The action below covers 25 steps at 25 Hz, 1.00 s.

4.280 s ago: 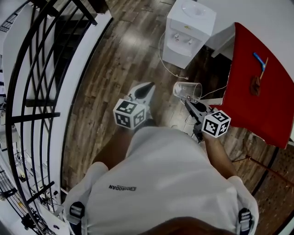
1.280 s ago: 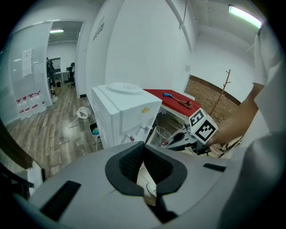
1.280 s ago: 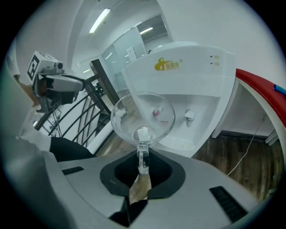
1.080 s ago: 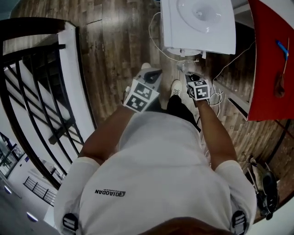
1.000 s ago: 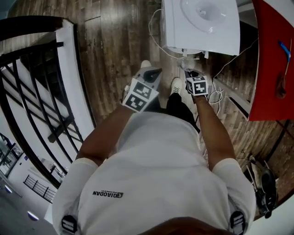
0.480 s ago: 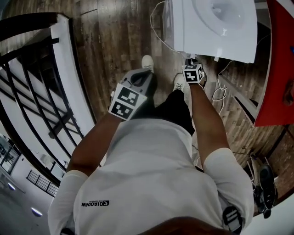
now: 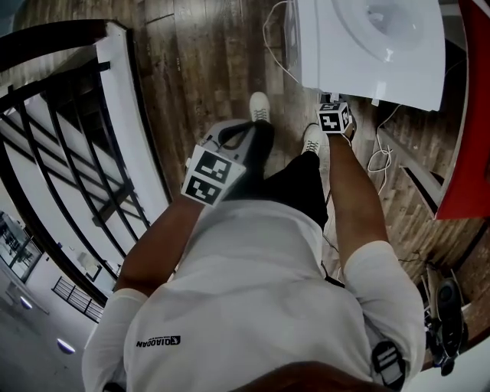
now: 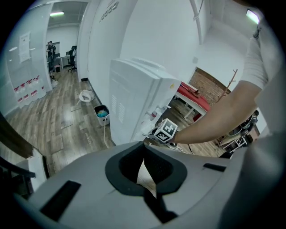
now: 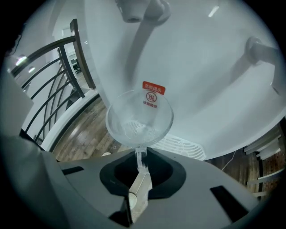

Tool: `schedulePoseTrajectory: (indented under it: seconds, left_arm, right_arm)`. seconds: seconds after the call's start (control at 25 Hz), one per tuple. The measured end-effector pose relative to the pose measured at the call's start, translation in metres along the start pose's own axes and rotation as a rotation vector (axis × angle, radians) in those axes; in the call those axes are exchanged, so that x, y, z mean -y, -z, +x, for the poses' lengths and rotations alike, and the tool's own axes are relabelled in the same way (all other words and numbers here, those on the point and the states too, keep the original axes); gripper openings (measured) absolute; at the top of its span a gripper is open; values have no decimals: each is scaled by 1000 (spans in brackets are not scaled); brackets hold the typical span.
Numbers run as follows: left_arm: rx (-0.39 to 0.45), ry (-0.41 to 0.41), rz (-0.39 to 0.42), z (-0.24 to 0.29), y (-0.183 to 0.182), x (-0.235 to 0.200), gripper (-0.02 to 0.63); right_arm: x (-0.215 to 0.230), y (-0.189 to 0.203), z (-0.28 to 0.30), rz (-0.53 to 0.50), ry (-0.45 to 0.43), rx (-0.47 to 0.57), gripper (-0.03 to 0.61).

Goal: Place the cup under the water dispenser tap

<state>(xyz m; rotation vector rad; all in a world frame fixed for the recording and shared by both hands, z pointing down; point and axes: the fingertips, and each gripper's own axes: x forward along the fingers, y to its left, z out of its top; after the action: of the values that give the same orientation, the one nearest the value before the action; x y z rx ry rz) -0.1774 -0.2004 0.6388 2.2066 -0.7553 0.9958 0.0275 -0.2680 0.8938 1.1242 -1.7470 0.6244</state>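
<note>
In the right gripper view a clear plastic cup (image 9: 139,118) hangs on its side, mouth toward the camera, and my right gripper (image 9: 140,159) is shut on its rim. The cup is right under a white tap (image 9: 142,10) of the water dispenser (image 9: 201,80), above the white drip grille (image 9: 181,145). A second tap (image 9: 263,48) juts out to the right. In the head view the right gripper (image 7: 334,116) reaches beneath the dispenser's top (image 7: 367,38), which hides the cup. My left gripper (image 7: 230,145) hovers lower left, shut and empty (image 8: 145,166).
A black stair railing (image 7: 76,153) with a white ledge runs along the left. White cables (image 7: 379,157) lie on the wooden floor right of the dispenser, beside a red table (image 7: 471,153). The person's white shoes (image 7: 260,107) stand just before the dispenser. A small bin (image 8: 102,112) sits behind it.
The person has walked up to the dispenser. My right gripper has carried the cup forward under the tap, and the cup has slipped out of the head view. The left gripper stays shut.
</note>
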Motion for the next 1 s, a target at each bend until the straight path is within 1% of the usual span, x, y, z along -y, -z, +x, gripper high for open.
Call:
schedulePoseTrajectory:
  seconds: [0.28,0.36,0.4,0.52,0.64,0.72,0.88,1.0]
  left_arm:
    - [11,1,-10,1,-2,5,-3]
    - [14,-4,-8,1,-4,5,-3]
    - [17,-9,-8,0,-5,5,-3]
    - [28,-24,-13,-4,-7,9,-3]
    - [35,-34,-12,-5,-8,16,-3]
    - [44,-43,-12,-6,-10,21,-3]
    - [72,-54,-30,-9,-20,39,-3]
    - [121,-64,-82,-16,-36,48,-3]
  right_arm:
    - [0,0,-1,-7,-11,0,47]
    - [3,-2,-2,-15,-13,0,65]
    - [3,-3,-3,-21,-12,2,85]
    - [2,-2,-9,-50,-13,5,107]
    - [0,3,-16,-65,-26,4,110]
    - [2,6,-21,-51,-34,3,114]
    - [8,21,-39,-18,-61,-8,118]
    - [6,30,-62,-35,-124,-20,117]
